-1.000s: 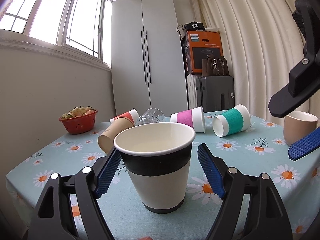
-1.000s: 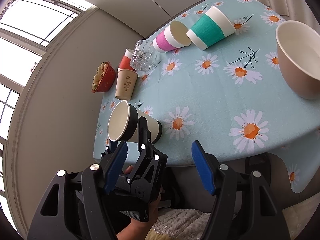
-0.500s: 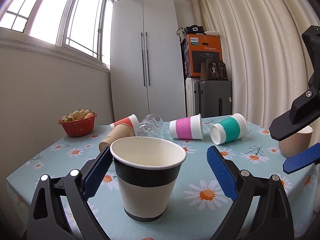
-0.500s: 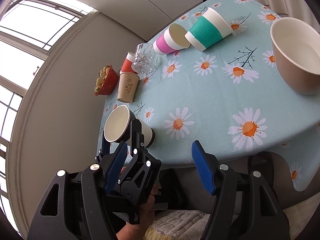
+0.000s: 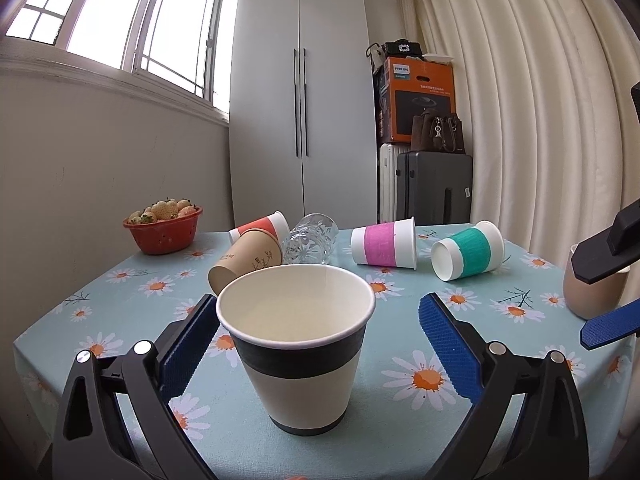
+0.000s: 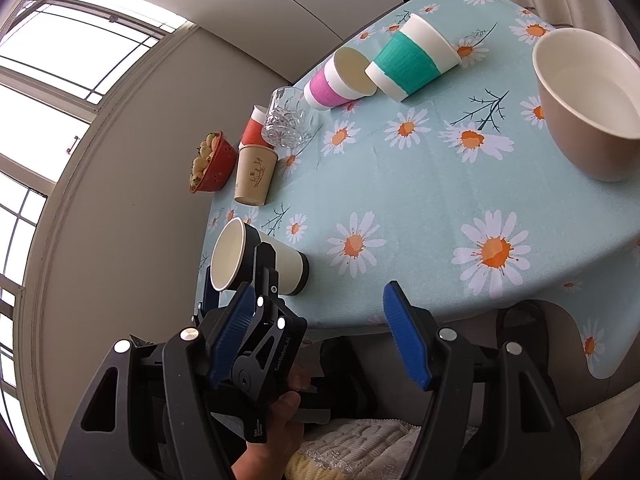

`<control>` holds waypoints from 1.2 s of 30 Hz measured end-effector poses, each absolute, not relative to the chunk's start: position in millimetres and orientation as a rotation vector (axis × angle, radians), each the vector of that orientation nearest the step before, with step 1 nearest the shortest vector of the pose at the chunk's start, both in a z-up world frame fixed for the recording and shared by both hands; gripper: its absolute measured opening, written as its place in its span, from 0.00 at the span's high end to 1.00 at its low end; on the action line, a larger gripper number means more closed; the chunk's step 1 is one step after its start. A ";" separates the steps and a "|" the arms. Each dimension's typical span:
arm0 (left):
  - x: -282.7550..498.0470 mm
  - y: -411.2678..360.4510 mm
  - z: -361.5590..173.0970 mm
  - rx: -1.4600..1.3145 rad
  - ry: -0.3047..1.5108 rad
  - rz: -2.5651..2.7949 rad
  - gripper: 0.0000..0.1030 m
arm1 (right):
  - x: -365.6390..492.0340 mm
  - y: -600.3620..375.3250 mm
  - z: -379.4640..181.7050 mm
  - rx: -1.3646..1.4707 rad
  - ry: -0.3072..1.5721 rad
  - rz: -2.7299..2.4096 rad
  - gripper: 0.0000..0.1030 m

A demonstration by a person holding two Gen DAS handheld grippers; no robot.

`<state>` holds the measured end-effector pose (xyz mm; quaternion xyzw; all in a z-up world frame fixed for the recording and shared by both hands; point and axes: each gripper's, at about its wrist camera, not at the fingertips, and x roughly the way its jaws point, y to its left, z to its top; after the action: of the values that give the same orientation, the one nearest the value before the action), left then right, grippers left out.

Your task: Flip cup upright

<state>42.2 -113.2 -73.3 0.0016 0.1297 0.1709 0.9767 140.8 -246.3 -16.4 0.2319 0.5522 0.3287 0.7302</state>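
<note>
1. Left gripper (image 5: 312, 344): jaws were closer round the cup (image 5: 296, 344) 1 s ago; now spread wider, both pads clear of it, and pulled back a bit.
2. Cup w/ black band stands upright on its base, mouth up, near the front edge of the table (image 5: 400, 412), on its own.
3. Means: this flip looks done, release finished.
4. Right gripper (image 6: 320, 332): apart, holding nothing, off the table edge, barely moved.
5. Pink cup (image 5: 384, 248), green cup (image 5: 468, 256) & others lie on their sides; prob next.

beige cup (image 5: 588, 296) partly behind right gripper (image 5: 604, 292), box lettering (image 5: 420, 80) too small
</note>
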 end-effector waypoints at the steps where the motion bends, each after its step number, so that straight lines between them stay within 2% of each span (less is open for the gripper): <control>1: 42.8 -111.6 -74.1 -0.003 0.267 0.347 0.06 | 140.3 -246.5 -15.9 0.511 1.214 0.724 0.35; 7: 41.4 -100.8 -79.8 -0.042 0.304 0.371 0.06 | 138.1 -251.0 -15.4 0.518 1.205 0.722 0.35; 15: 14.3 -106.9 -57.6 -0.023 0.295 0.328 0.06 | 131.9 -256.7 -9.0 0.526 1.165 0.731 0.35; 27: -51.7 -100.5 11.5 0.038 0.373 0.126 0.06 | 91.2 -254.1 22.9 0.389 0.958 0.751 0.35; 36: -94.9 -65.5 29.9 0.002 0.441 0.063 0.06 | 37.8 -241.0 35.7 0.224 0.840 0.765 0.33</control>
<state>-94.9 -65.5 29.9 0.0011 0.2187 0.0311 0.9753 37.8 -241.0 35.7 0.1060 0.3968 0.3614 0.8371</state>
